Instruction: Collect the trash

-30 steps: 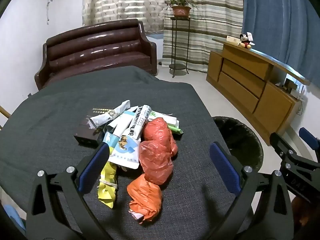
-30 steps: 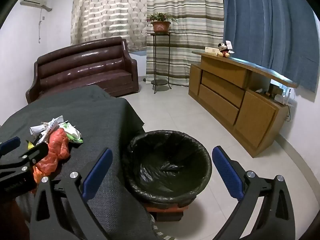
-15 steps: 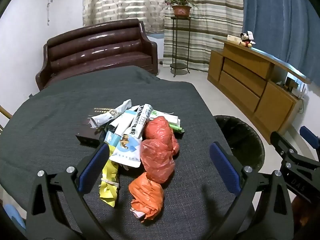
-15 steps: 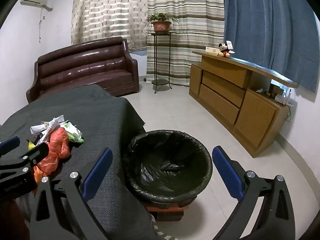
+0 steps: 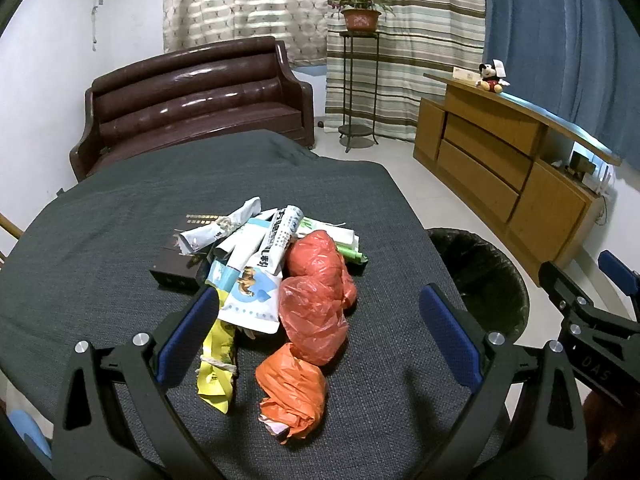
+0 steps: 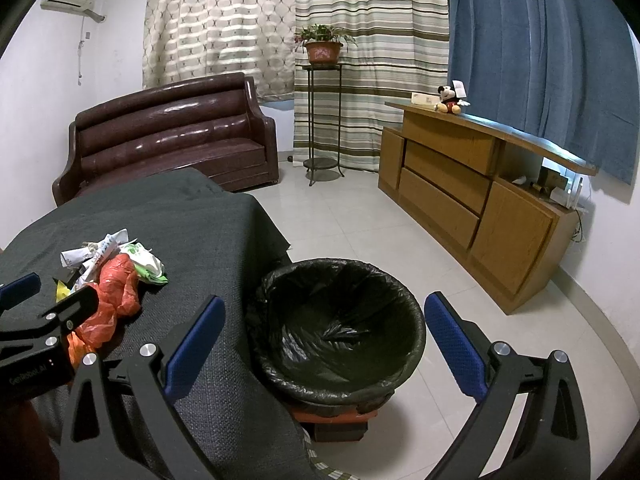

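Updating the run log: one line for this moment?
left gripper: open, over trash pile | right gripper: open, over bin | nothing held

Black triangular-framed left claw (image 5: 318,336) and right claw (image 6: 320,344), blue textured pads, silver screws, white lettering.

white walls (image 6: 36,92) close the room, with an air conditioner (image 6: 72,0) mounted high on the left one. a dark brown leather sofa (image 6: 168,136) stands against the back, just behind a table under a dark grey cloth (image 5: 100,232). patterned and striped curtains (image 6: 288,20) hang behind it, with a blue curtain (image 6: 540,48) to the right. a potted plant (image 6: 323,46) sits on a tall metal stand (image 6: 323,120). a wooden sideboard (image 6: 480,208) runs along the right wall, a plush mouse (image 6: 450,100) on top. the floor (image 6: 340,220) is pale tile.
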`<action>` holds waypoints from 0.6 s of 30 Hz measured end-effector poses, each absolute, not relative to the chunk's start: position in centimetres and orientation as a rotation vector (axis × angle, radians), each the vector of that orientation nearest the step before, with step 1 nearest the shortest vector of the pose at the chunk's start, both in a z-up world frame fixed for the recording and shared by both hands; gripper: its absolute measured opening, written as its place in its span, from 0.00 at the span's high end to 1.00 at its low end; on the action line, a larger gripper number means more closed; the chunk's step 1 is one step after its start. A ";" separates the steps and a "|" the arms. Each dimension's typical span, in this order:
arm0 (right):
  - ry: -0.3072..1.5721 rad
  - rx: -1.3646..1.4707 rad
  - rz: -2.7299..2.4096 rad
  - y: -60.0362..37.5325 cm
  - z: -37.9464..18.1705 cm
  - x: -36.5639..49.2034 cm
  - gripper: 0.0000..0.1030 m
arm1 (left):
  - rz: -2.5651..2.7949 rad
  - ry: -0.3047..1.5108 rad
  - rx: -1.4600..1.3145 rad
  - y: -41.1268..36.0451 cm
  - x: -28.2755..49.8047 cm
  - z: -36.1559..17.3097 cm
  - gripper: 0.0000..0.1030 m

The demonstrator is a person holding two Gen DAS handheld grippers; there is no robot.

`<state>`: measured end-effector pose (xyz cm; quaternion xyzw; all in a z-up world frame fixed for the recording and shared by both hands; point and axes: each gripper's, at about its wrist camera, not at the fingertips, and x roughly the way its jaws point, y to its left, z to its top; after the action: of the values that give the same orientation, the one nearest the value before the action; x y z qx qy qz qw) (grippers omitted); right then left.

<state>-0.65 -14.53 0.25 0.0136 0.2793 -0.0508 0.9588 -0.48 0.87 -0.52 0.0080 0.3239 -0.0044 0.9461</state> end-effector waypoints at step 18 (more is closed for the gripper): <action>0.568 0.028 -0.103 -14.3 -0.1 -0.6 0.05 | -0.001 0.661 0.019 0.3 -0.3 -0.5 0.05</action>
<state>-0.56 -14.26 -0.08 0.0138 0.2801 -0.0510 0.9585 -0.32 0.27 -0.51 0.0093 0.3247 -0.0004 0.9458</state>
